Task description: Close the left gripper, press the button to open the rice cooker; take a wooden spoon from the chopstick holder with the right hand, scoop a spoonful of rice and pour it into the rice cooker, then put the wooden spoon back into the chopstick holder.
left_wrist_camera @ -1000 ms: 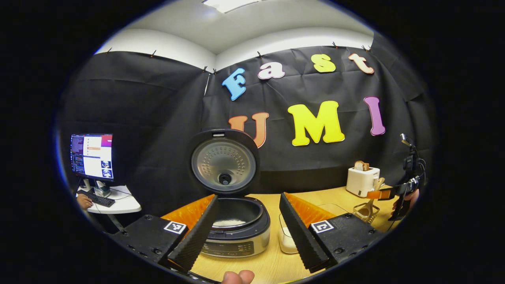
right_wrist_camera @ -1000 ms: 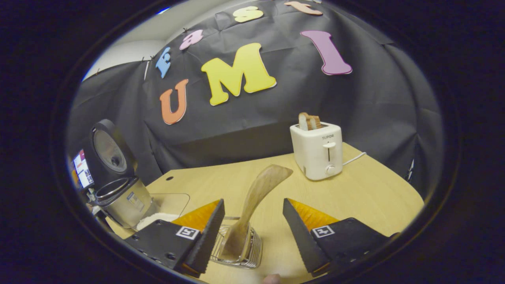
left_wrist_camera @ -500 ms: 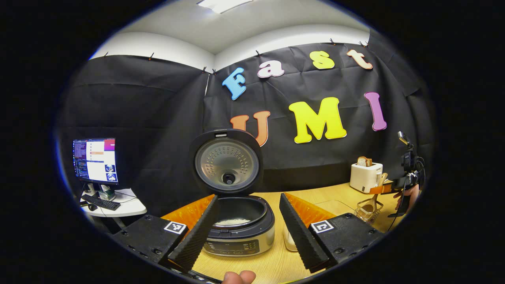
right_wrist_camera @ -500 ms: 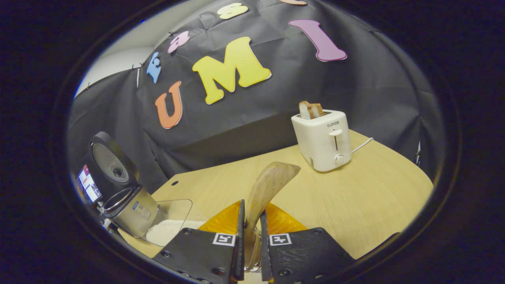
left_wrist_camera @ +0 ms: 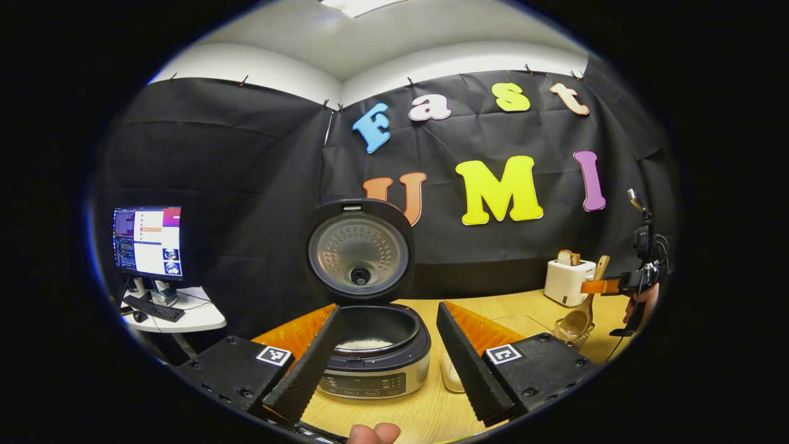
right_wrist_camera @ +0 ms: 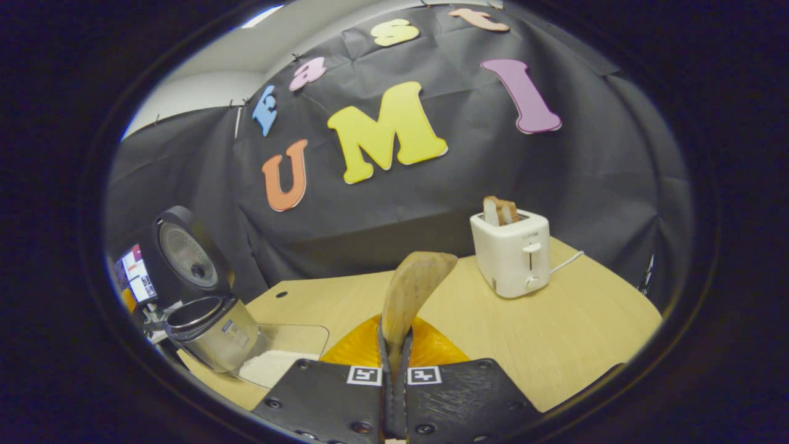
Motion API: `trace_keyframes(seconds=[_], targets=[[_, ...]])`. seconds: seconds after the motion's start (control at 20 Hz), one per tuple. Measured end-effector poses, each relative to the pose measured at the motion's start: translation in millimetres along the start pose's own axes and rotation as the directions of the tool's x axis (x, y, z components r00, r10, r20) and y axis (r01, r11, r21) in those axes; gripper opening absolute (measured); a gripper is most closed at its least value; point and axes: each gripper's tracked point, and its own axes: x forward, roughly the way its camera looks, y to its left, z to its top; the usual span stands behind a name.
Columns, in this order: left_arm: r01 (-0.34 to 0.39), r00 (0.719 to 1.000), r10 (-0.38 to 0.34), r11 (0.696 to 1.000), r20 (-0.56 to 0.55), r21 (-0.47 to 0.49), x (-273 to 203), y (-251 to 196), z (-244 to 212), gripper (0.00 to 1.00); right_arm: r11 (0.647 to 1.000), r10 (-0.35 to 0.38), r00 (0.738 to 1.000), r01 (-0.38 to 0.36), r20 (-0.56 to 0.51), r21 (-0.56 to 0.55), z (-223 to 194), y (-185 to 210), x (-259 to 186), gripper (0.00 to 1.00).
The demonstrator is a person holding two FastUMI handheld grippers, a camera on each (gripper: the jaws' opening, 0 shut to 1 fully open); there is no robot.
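Wooden table [right_wrist_camera: 573, 333] carries rice cooker [left_wrist_camera: 375, 357], toaster [right_wrist_camera: 511, 253], wire holder [left_wrist_camera: 570, 333].

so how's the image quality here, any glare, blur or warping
Left gripper view: fisheye bows the booth wall, the ceiling light blows out white, and the rice cooker stays sharp. Right gripper view: dimmer, with the table edge curved and the wooden spoon slightly soft up close.

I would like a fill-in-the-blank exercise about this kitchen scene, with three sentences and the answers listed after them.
1. The round lid of the black and silver rice cooker stands ____.
2. The right gripper is shut on the handle of the ____ spoon.
3. Slices of bread stick out of the top of the white ____, which stands on the light wooden table.

Missing words: open; wooden; toaster
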Motion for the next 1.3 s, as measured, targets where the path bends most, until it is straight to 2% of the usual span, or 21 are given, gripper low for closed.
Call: trace_keyframes(seconds=[0.2, 0.4, 0.5, 0.65, 0.8, 1.0, 1.2, 1.3], targets=[[-0.033, 0.999, 0.033, 0.999, 0.002, 0.002, -2, 19, 2, 0.98, 0.999, 0.035, 0.998, -0.034, 0.050, -0.026, 34, 32, -8, 0.00], [-0.025, 1.000, 0.025, 1.000, -0.001, -0.013, -4, 25, 2, 0.98, 0.993, 0.095, 0.992, -0.089, 0.077, -0.078, 54, 82, 1, 0.00], [-0.010, 1.000, 0.010, 1.000, -0.009, -0.003, -7, 24, 2, 0.98, 0.990, 0.126, 0.990, -0.121, 0.058, -0.074, 52, 105, 11, 0.00], [-0.015, 1.000, 0.015, 1.000, 0.002, 0.027, -11, 29, 6, 0.98, 0.983, 0.152, 0.988, -0.153, -0.019, -0.098, 26, 134, 28, 0.00], [-0.028, 1.000, 0.027, 0.999, 0.013, 0.022, -13, 34, 9, 0.98, 0.974, 0.095, 0.991, -0.111, -0.089, -0.200, -7, 140, 39, 0.01], [-0.006, 1.000, 0.006, 1.000, 0.019, 0.001, -12, 29, 11, 0.98, 0.947, 0.048, 0.994, -0.077, -0.098, -0.311, -31, 148, 39, 0.00], [-0.006, 1.000, 0.006, 1.000, 0.018, 0.003, -9, 30, 8, 0.98, 0.885, -0.003, 0.997, -0.031, -0.072, -0.465, -46, 156, 39, 0.01], [-0.015, 1.000, 0.015, 1.000, -0.002, -0.007, -8, 34, 2, 0.98, 0.870, -0.032, 0.996, -0.011, -0.080, -0.492, -55, 156, 44, 0.00]])
